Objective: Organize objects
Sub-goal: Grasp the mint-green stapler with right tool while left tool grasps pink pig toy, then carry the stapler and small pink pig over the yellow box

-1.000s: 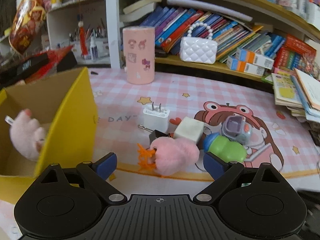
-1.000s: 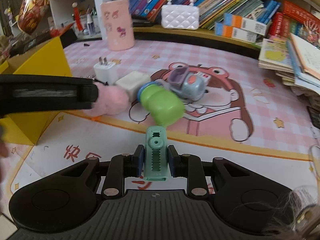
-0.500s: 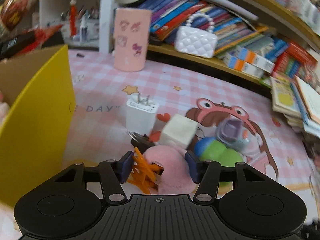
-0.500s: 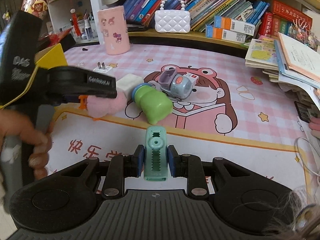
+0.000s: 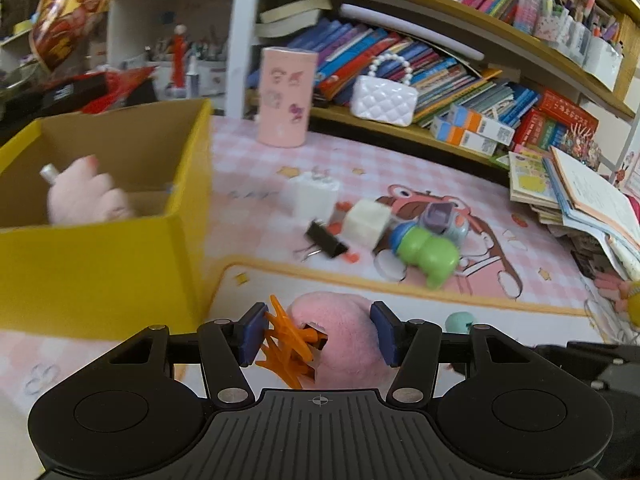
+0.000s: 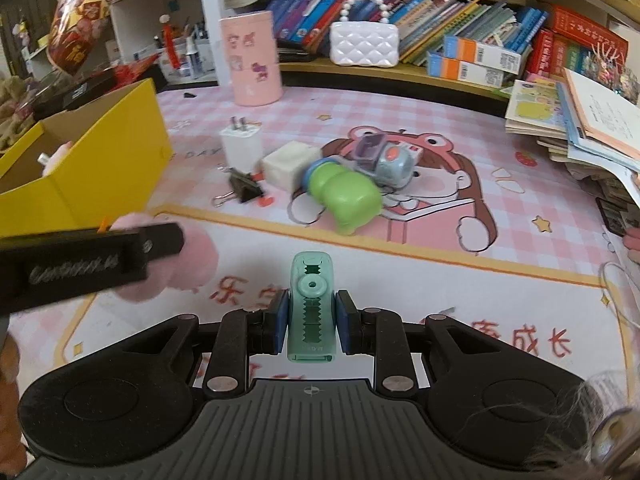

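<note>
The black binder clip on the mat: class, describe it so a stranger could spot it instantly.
Start at the yellow box, then look right along the pink mat to the white charger plug. The black binder clip lies just before it, the only black item there, with silver wire handles.

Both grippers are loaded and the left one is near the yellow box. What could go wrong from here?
1. The left gripper pinches the pink plush only by its soft body, orange feet dangling; it may slip or snag the yellow box wall.
2. The box already holds a pink toy, so space may be tight.
3. The right gripper, holding the teal correction tape, is close by; the arms might collide.
</note>
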The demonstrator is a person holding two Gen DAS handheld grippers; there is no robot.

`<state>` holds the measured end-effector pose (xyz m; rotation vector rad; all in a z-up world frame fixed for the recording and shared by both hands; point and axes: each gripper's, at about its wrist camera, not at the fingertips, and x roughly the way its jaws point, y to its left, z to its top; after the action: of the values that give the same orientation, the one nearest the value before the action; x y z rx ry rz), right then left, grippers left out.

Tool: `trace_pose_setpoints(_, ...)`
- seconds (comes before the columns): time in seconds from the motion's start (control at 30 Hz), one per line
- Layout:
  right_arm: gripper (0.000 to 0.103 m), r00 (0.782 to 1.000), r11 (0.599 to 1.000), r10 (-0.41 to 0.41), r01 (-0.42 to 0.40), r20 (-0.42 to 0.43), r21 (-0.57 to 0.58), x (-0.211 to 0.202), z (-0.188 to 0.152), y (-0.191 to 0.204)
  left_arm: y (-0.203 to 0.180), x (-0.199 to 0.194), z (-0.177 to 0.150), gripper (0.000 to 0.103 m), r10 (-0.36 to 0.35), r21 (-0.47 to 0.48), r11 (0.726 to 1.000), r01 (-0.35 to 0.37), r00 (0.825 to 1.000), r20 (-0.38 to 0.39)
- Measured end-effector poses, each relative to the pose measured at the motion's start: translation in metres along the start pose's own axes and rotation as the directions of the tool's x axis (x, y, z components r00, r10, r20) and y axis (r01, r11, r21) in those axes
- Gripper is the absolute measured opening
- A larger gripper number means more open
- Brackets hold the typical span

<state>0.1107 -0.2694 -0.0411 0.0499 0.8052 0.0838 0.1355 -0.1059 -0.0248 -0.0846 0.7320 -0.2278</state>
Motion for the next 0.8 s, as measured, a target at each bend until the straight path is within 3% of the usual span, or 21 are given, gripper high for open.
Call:
trace_pose_setpoints(0.57,0.023,0.993,0.987,0.109,-0.112,-0.034,-0.114,-0.025,-0.032,0.108,0.089,-0.077,-0.046,0.055,0.100,-0.097,0.990,-0.098,0.995,0.008)
trace_pose_setpoints(0.8,0.023,0.991,0.983,0.134,-0.137,-0.032,-0.123,-0.038,-0.047,0.148,0.119,-0.107,-0.060,0.055,0.116,-0.096,0.989,-0.114,0.993,0.019)
